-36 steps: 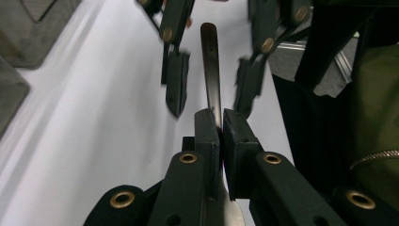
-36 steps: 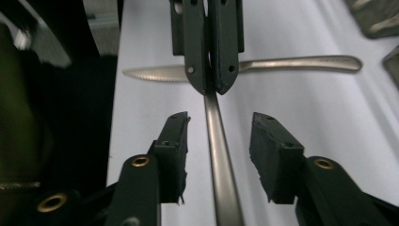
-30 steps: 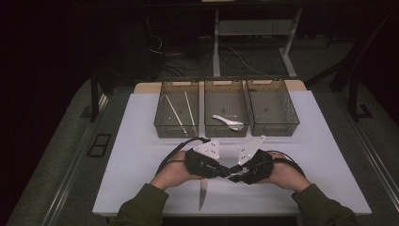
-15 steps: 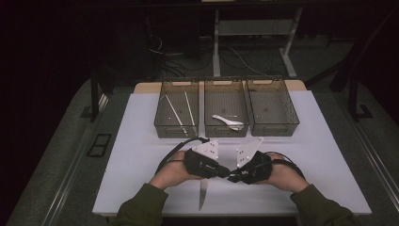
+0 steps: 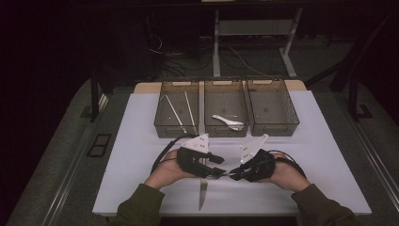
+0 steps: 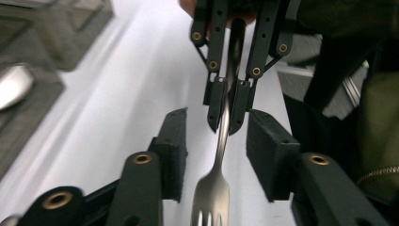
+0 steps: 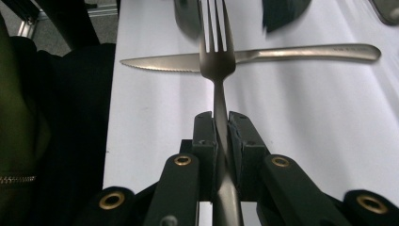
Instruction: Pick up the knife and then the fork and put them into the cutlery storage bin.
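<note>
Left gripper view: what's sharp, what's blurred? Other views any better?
Left gripper view: fork handle and right gripper fairly crisp, bins at top left smeared. Right gripper view: fork and knife sharp, top edge blurred. High view: dim surroundings, white table bright, left gripper small, fork hard to make out.

A silver fork (image 7: 215, 56) and a silver knife (image 7: 244, 57) are seen on a white worktop (image 5: 141, 141). Both grippers, left (image 5: 220, 168) and right (image 5: 230, 175), are black with brass-coloured rivets. Olive-green sleeves (image 5: 141, 207) are worn. A white spoon (image 5: 228, 122) is seen in a smoky translucent bin (image 5: 226, 132).
</note>
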`<act>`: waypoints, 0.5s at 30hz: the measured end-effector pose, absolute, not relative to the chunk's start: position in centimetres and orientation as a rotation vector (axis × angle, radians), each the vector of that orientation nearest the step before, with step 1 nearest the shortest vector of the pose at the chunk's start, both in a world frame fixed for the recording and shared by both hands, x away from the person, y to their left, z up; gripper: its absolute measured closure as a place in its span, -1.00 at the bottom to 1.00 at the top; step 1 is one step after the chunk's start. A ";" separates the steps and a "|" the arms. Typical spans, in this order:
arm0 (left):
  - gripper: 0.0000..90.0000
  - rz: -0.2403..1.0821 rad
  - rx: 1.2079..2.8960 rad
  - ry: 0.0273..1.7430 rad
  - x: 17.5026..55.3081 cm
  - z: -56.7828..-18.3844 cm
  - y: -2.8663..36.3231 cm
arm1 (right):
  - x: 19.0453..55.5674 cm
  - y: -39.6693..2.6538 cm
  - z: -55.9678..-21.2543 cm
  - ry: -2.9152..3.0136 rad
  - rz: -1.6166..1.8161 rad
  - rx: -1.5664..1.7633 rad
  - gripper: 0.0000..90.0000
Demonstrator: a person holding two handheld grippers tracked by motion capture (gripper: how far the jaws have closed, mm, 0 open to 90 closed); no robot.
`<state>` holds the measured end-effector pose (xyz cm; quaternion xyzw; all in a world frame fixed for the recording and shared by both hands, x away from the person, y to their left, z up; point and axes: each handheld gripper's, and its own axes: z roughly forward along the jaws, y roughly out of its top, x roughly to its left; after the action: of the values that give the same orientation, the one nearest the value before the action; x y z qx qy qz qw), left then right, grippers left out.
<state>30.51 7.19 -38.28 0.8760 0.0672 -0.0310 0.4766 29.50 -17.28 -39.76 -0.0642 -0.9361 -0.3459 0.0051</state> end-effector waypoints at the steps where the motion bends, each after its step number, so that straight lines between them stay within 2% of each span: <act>1: 0.19 -0.067 2.131 0.180 30.4 -38.3 7.7 | 29.6 -17.5 -39.8 -2.936 -1.087 -0.201 0.82; 8: -0.02 0.012 2.108 0.336 30.1 -39.1 11.3 | 30.1 -19.0 -39.1 -2.943 -1.123 -0.294 0.82; 15: -0.36 0.094 2.118 0.481 28.7 -40.6 14.2 | 31.5 -22.1 -37.6 -2.927 -1.216 -0.505 0.82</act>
<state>28.75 14.18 -40.61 0.8623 0.1957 0.0384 0.4654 31.50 -22.06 -37.61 -0.1574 -0.9115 -0.3785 -0.0340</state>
